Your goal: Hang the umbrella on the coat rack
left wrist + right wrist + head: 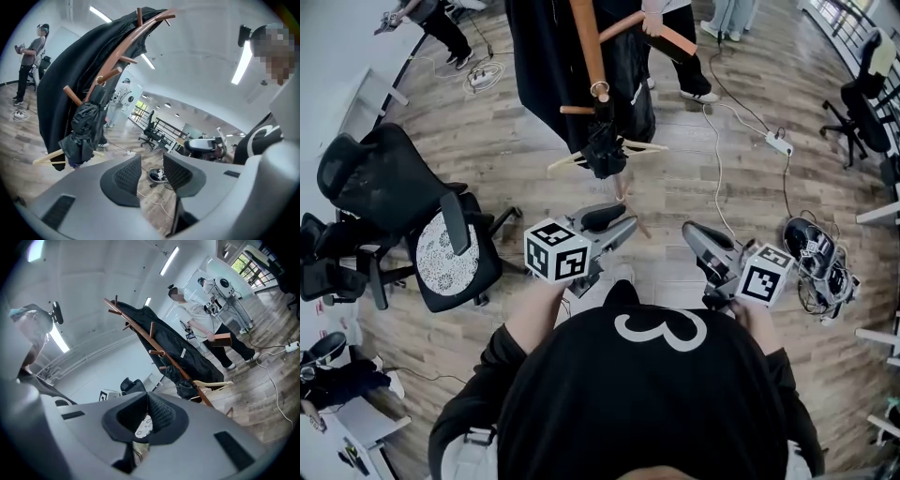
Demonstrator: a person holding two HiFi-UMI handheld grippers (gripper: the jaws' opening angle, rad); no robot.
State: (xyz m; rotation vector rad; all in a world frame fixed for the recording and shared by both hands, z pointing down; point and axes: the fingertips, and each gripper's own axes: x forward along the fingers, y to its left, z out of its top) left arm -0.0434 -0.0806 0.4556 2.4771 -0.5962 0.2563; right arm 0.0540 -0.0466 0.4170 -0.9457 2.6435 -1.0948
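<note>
Nearest the head camera is the person's own black top, marked with a white figure, and just past it both tools are held out toward the coat rack. The left gripper points at the rack. Its fingers stand a moderate way apart, and only floor and a cable show through the gap, so nothing is between them. The right gripper is beside it, a little farther from the rack. Its fingers meet at the tips and hold nothing; a patch of patterned cushion shows through the small opening below them.

The black folded umbrella already hangs on the rack, bunched close against the reddish-brown pole just under a small metal ring and clear of both grippers. A long black coat drapes from the rack's upper pegs. A pale wooden clothes hanger crosses behind the umbrella's lower end; whether the two touch cannot be told.

On the wooden floor, a black office chair with a patterned seat cushion stands well to the left of the rack, on the wearer's side. A white power strip lies to the rack's right, with its cable trailing toward the rack. Another person stands just beyond the rack, holding a brown block.
</note>
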